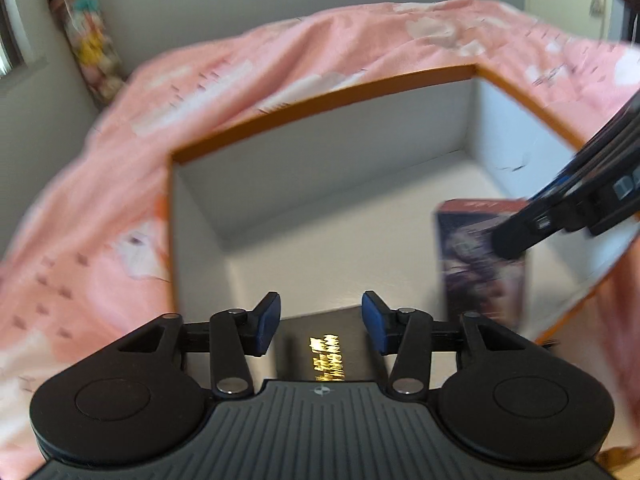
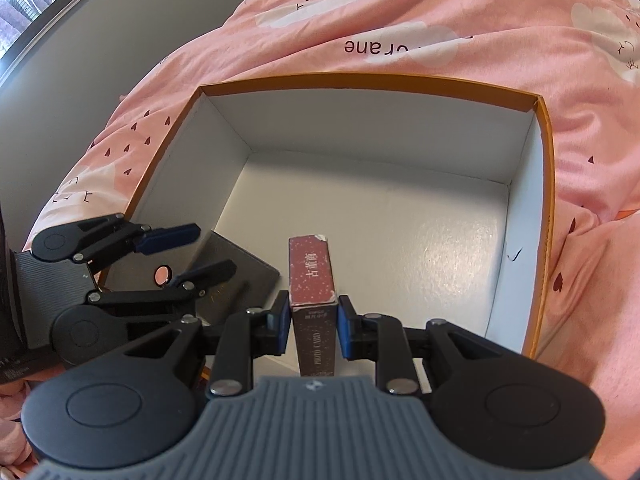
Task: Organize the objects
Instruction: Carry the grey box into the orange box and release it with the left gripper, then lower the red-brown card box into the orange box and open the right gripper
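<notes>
You have an open box [image 2: 546, 168] sitting on the bed [image 2: 440, 20]. Inside it, near you, a card pack [image 2: 313, 280] stands upright; a flat book [image 2: 236, 276] lies just left of it.

motion-blurred card box [image 1: 482, 268], black booklet [image 1: 326, 344] half hidden

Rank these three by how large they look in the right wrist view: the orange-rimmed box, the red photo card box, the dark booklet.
1. orange-rimmed box, by far the largest.
2 and 3. dark booklet and red photo card box: unsure, since the left tongs hide part of the booklet.
</notes>
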